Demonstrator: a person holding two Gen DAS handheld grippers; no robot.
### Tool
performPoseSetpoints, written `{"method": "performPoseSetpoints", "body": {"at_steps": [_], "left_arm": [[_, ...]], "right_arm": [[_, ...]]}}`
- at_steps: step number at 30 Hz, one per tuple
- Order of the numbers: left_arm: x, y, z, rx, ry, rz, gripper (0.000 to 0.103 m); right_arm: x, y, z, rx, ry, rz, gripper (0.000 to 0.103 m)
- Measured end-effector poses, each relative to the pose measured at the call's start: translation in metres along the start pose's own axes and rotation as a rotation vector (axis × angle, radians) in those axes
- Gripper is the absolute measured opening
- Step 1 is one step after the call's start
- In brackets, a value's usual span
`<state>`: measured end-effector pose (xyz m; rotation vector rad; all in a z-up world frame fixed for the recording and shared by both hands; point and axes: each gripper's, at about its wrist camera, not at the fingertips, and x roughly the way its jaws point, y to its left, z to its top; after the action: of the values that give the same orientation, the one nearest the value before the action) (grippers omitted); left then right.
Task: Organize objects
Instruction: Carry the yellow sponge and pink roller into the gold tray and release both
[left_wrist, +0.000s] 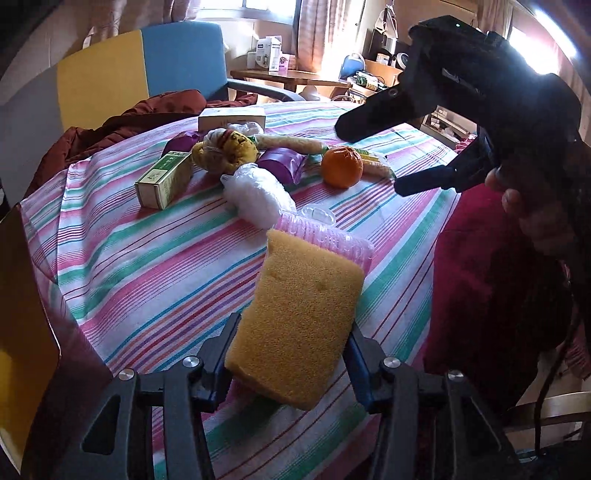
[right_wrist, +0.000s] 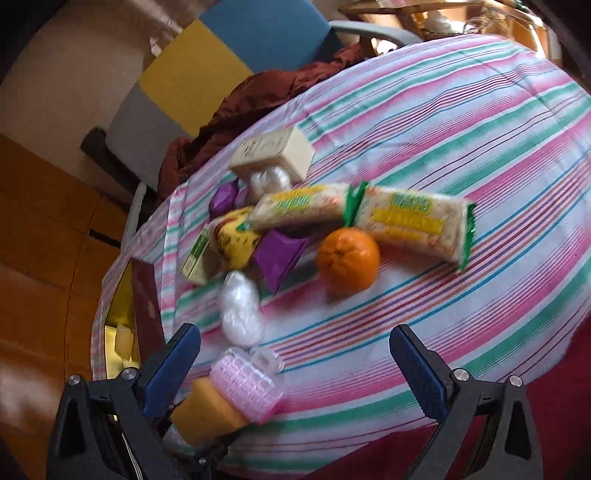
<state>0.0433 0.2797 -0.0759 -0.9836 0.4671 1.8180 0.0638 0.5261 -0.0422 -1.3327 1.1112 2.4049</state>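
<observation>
Yellow foam: the sponge (left_wrist: 295, 314) with its pink brush backing is clamped in my left claw (left_wrist: 291, 354), held above the near edge of the striped tablecloth (left_wrist: 147, 266). Carrying step, I judge; next comes picking a drop spot. Bare cloth lies left of the clutter. The orange (right_wrist: 348, 258) sits mid-table, my right claw (right_wrist: 295, 354) spread wide and empty over it.

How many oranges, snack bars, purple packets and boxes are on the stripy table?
Oranges: 1
Snack bars: 2
Purple packets: 2
Boxes: 2
Total: 7
</observation>
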Motion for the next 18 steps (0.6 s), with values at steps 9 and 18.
{"method": "performPoseSetpoints", "body": {"at_steps": [9, 18], "left_arm": [[0.000, 0.003, -0.004, -0.018, -0.018, 0.007, 0.051], [0.004, 0.005, -0.003, -0.014, -0.027, 0.003, 0.046]], "right_arm": [[0.057, 0.038, -0.038, -0.039, 0.139, -0.002, 0.103], [0.078, 0.056, -0.043, -0.070, 0.139, -0.049, 0.092]]}}
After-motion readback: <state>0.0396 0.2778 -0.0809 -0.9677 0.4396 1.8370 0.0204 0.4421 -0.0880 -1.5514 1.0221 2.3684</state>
